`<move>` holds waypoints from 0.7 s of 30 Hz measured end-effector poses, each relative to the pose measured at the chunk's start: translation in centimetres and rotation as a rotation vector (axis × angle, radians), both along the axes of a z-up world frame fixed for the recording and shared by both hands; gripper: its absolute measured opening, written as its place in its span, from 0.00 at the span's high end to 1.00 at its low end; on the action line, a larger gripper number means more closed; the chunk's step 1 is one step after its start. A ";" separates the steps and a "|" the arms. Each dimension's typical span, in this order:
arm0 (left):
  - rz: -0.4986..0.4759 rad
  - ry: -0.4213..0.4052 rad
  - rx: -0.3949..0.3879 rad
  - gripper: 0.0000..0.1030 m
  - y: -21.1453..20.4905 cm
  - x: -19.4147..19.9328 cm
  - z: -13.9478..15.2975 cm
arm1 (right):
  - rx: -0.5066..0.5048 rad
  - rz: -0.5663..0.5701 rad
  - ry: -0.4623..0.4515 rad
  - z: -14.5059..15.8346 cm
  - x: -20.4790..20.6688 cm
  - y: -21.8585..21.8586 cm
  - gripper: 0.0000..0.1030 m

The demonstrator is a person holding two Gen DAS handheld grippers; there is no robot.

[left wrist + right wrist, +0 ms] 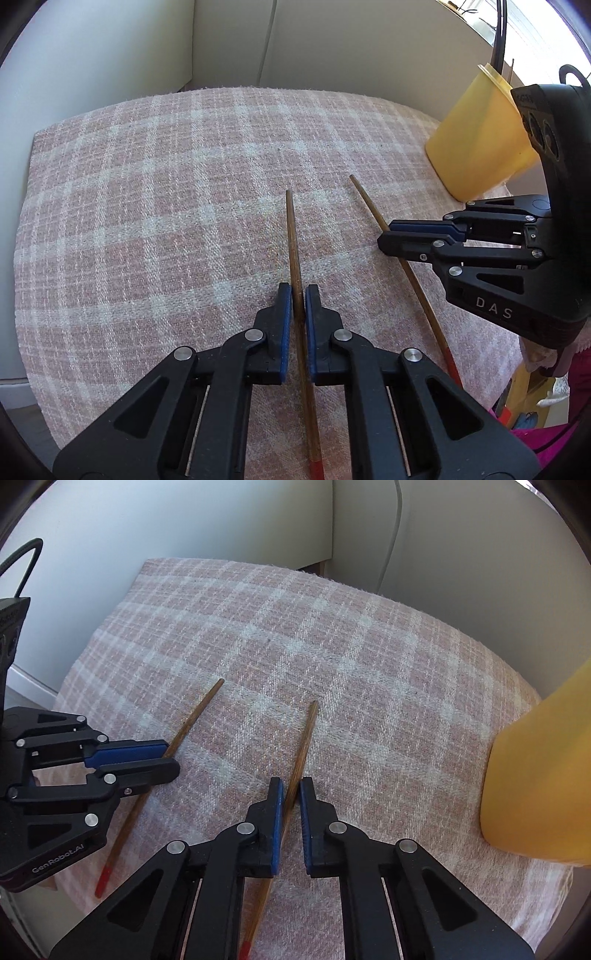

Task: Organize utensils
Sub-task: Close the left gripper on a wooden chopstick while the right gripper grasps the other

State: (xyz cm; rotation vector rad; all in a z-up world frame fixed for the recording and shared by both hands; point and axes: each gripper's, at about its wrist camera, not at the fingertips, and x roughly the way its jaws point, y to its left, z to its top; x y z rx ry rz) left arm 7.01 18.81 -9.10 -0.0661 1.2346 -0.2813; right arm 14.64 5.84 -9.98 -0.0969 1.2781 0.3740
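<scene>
Two brown wooden chopsticks with red ends lie on a pink plaid cloth (166, 206). My left gripper (298, 295) is shut on the left chopstick (292, 236), which runs forward between its blue pads. My right gripper (291, 788) is shut on the right chopstick (306, 734). In the left wrist view the right gripper (386, 238) shows side-on, closed on its chopstick (365, 201). In the right wrist view the left gripper (171, 757) shows closed on its chopstick (201, 707). A yellow cup (480, 140) stands at the right; it also shows in the right wrist view (543, 775).
The cloth (351, 646) covers a small table set against white walls and a cabinet (110, 44). A dark utensil handle (500, 33) and a thin stick stand in the yellow cup. Pink fabric and yellow items lie beyond the table's right edge (535, 387).
</scene>
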 end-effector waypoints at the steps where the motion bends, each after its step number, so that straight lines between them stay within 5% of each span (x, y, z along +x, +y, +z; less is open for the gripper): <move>1: 0.004 -0.009 -0.007 0.95 0.2 -0.2 0.3 | 0.019 -0.009 0.002 0.2 -0.1 -0.4 0.93; 14: -0.013 -0.178 -0.075 0.96 0.8 -2.0 7.4 | 0.177 -0.055 -0.135 6.9 -3.2 -4.5 0.96; 21: -0.072 -0.014 0.065 0.94 -1.6 0.3 3.1 | 0.172 -0.075 -0.155 7.4 -3.9 -5.5 0.96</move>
